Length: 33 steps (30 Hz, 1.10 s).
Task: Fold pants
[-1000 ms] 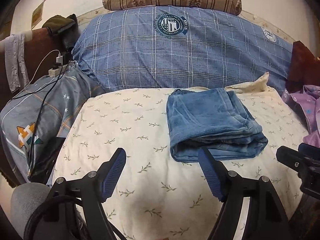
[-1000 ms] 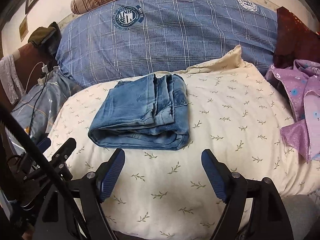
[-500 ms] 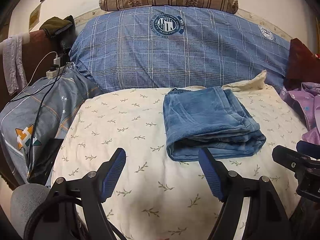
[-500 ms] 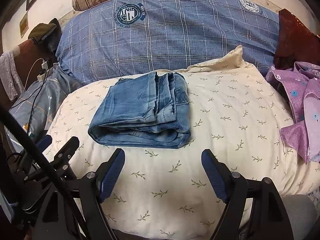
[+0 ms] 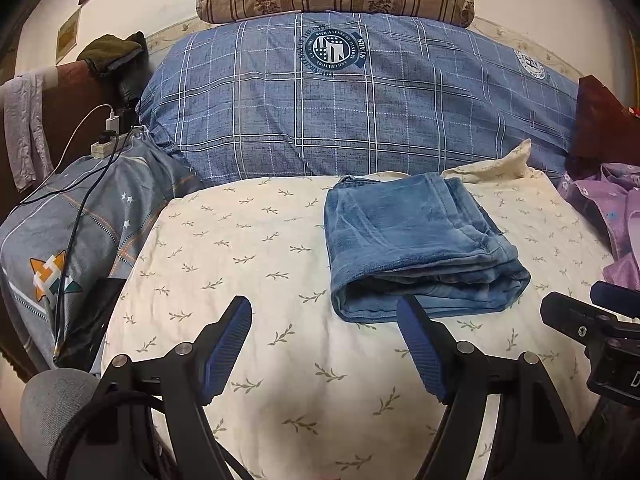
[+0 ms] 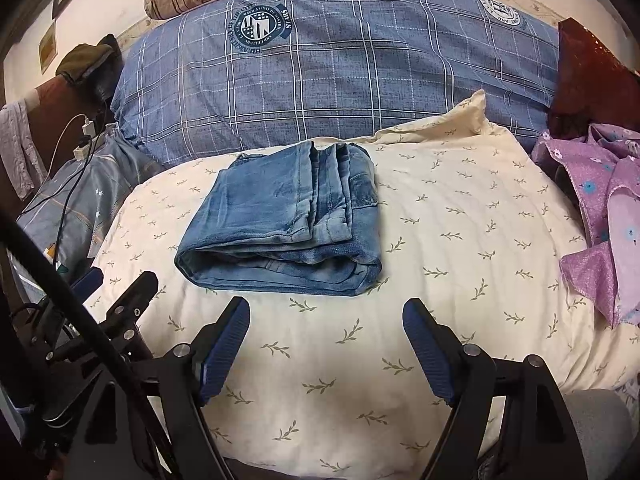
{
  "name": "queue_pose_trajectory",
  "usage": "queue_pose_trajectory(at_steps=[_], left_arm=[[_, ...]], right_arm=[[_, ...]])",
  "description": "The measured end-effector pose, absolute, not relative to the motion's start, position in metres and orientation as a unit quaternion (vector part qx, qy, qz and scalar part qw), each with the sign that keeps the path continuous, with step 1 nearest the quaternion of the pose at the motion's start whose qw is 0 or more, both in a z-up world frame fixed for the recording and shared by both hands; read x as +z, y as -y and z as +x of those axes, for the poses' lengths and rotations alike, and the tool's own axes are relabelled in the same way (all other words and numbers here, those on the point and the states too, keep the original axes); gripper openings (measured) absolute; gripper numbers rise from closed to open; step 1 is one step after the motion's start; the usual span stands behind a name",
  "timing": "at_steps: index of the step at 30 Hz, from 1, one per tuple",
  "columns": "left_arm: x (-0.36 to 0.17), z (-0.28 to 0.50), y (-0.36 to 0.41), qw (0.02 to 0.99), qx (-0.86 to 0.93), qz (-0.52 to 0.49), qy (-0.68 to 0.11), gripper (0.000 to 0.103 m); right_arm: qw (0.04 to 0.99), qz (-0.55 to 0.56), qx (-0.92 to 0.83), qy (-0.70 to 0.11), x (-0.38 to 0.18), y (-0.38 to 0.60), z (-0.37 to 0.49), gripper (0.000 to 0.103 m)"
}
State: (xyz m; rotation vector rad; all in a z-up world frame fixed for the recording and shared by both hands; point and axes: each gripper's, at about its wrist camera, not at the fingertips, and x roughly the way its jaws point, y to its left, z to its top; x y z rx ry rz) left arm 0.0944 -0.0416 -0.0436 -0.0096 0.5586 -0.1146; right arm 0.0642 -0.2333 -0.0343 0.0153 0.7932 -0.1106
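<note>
The left gripper [image 5: 324,312] points forward and down. Its two blue pads [image 5: 226,346] stand wide apart, and nothing is between them. The black arms of the fingers spread like a V toward the camera, each with silver screws.

The right gripper [image 6: 326,314] has the same pose, tilted more steeply downward. Its pads [image 6: 224,350] are also wide apart and hold nothing.

The two grippers are side by side. In the left wrist view, part of the right gripper shows at the right edge. In the right wrist view, part of the left gripper [image 6: 116,304] shows at the left edge, with a black cable across it.
</note>
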Motion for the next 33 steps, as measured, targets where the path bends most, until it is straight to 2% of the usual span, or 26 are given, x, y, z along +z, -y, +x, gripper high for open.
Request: queue_pose_trajectory(at_steps=[26,33], left_arm=[[-0.045,0.093,0.05,0.958,-0.061,0.01,-0.282,0.075],[-0.042,0.103,0.054,0.954,-0.073,0.031,-0.289,0.076]], right_arm=[[0.919,0.006,-0.055,-0.39,-0.037,0.235,0.066,0.08],[0.917,0.053,-0.025,-0.393,-0.045,0.249,0.069,0.08]])
